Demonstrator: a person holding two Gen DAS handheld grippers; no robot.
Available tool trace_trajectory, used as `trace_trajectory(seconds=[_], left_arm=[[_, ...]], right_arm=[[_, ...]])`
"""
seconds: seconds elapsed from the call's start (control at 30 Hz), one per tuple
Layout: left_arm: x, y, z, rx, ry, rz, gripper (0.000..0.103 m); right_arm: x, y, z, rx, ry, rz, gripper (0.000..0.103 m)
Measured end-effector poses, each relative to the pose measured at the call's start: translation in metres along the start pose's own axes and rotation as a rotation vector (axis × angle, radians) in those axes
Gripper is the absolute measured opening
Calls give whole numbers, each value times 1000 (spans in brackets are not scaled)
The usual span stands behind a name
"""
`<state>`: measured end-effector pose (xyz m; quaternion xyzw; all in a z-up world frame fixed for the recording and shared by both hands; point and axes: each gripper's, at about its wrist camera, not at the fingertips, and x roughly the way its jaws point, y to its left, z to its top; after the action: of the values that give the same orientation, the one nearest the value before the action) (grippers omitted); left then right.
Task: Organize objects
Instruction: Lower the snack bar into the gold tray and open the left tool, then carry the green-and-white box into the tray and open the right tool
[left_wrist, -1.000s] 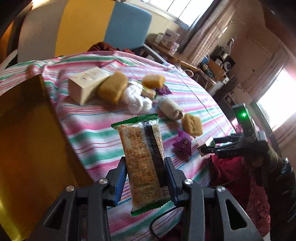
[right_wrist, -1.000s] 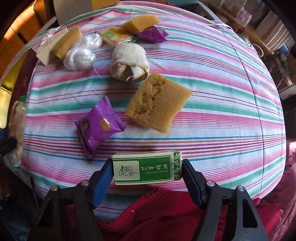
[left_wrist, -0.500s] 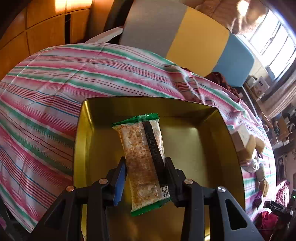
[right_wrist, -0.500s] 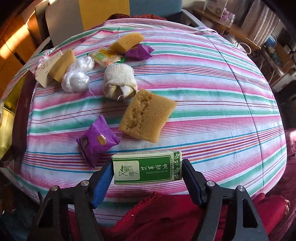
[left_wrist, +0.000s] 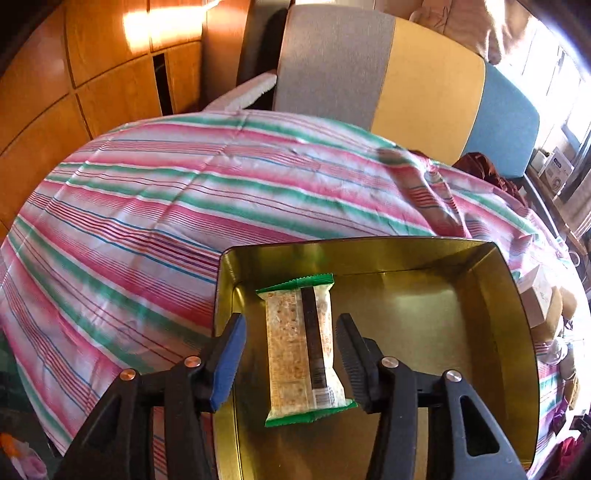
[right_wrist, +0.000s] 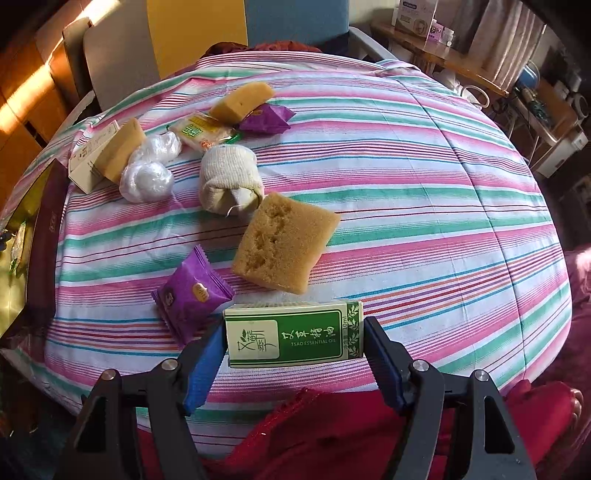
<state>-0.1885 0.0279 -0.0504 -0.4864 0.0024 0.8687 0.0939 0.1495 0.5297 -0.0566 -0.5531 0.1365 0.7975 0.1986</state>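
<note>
Cracker pack sits loose in the gold tin, left gripper fingers just opened clear of it. Right gripper clamps the green box; could slip out when swung over, I reckon.

The gold tin runs off the bottom edge; the cream box beyond its right wall is half hidden.

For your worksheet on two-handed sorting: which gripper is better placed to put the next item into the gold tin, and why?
Right. The right gripper already clamps the green box, ready to carry over. The left gripper has just opened, leaving the cracker pack in the tin, so it holds nothing.
</note>
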Motion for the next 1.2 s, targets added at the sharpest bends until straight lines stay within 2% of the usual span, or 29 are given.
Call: trace_trajectory(seconds=[0.13, 0.2, 0.27, 0.37, 0.47, 0.6, 0.83, 0.97, 1.2], left_arm=[[-27, 4, -15, -1, -51, -22, 53], [-42, 6, -27, -1, -74, -48, 60], [-56, 6, -39, 10, -94, -61, 62], [-73, 4, -54, 31, -124, -64, 62], [-87, 5, -68, 33, -142, -61, 62], [-100, 8, -81, 39, -161, -38, 62], [-116, 31, -91, -7, -195, -11, 62], [-121, 49, -94, -50, -206, 0, 62], [-126, 80, -103, -135, -205, 9, 62]], right_arm=[[-2, 1, 2, 12, -17, -25, 73], [-5, 2, 3, 11, -34, -56, 73], [-10, 6, 3, 13, -63, -83, 73], [-22, 27, 10, 23, -123, -17, 73], [-38, 72, 21, -55, -185, 70, 74], [-49, 158, 35, -208, -239, 204, 74], [-45, 300, 44, -420, -232, 385, 75], [-25, 366, 46, -494, -181, 422, 75], [11, 459, 36, -574, -116, 390, 75]])
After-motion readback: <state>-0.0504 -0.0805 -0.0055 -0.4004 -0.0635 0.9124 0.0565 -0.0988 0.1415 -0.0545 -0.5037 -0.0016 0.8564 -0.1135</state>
